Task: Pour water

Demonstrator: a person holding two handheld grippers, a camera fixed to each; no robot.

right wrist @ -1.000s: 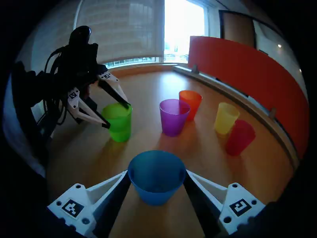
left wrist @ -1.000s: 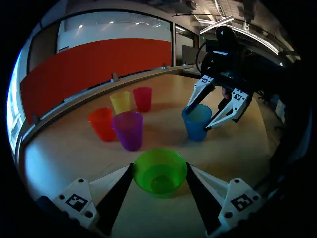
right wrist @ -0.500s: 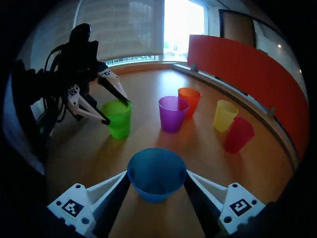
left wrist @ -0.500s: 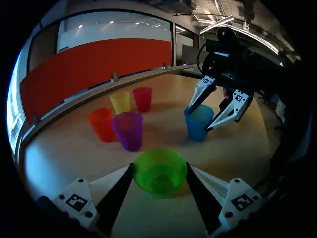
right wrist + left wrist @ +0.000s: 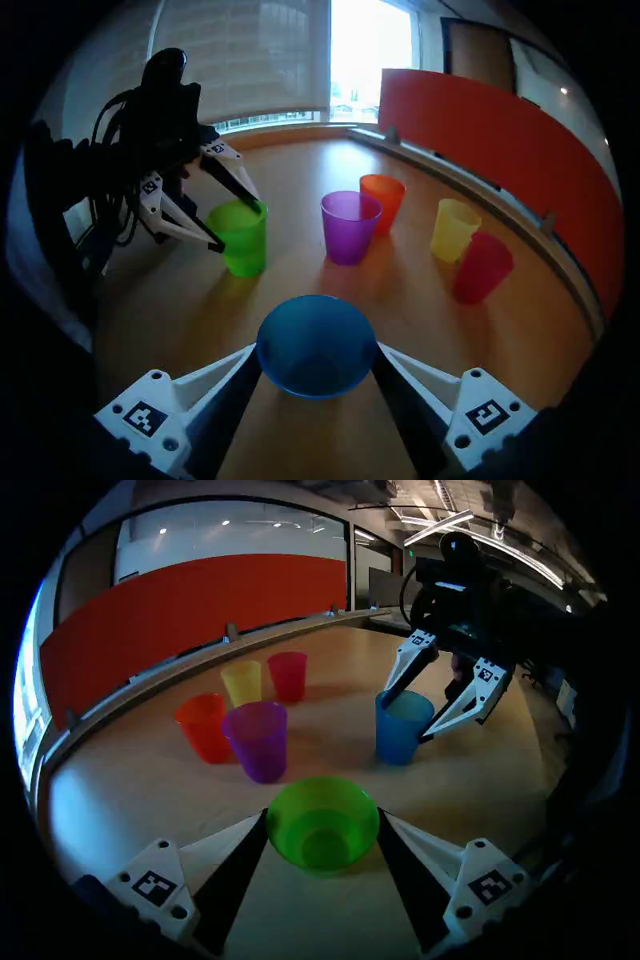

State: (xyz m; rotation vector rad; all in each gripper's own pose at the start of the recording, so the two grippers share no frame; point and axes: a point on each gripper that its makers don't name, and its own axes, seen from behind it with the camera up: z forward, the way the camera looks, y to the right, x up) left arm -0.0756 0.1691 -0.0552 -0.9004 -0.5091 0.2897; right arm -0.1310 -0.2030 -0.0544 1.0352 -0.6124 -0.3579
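In the left gripper view my left gripper [image 5: 322,826] is shut on a green cup [image 5: 322,823], held upright just above the wooden table [image 5: 480,776]. Farther off in that view the right gripper [image 5: 403,721] clasps a blue cup [image 5: 402,725]. In the right gripper view the blue cup [image 5: 317,346] sits between the fingers of my right gripper [image 5: 316,352], its mouth tipped slightly toward the camera and lifted off the table. Across the table there, the left gripper [image 5: 238,226] holds the green cup [image 5: 238,238].
Purple [image 5: 258,740], orange [image 5: 202,726], yellow [image 5: 242,682] and red [image 5: 287,676] cups stand grouped on the table, to the left in the left gripper view. A red partition [image 5: 192,608] runs along the table's far edge. A bright window [image 5: 368,64] lies behind.
Both cups have risen slightly off the table. The blue cup has tilted a little, showing more of its inside in the right gripper view.
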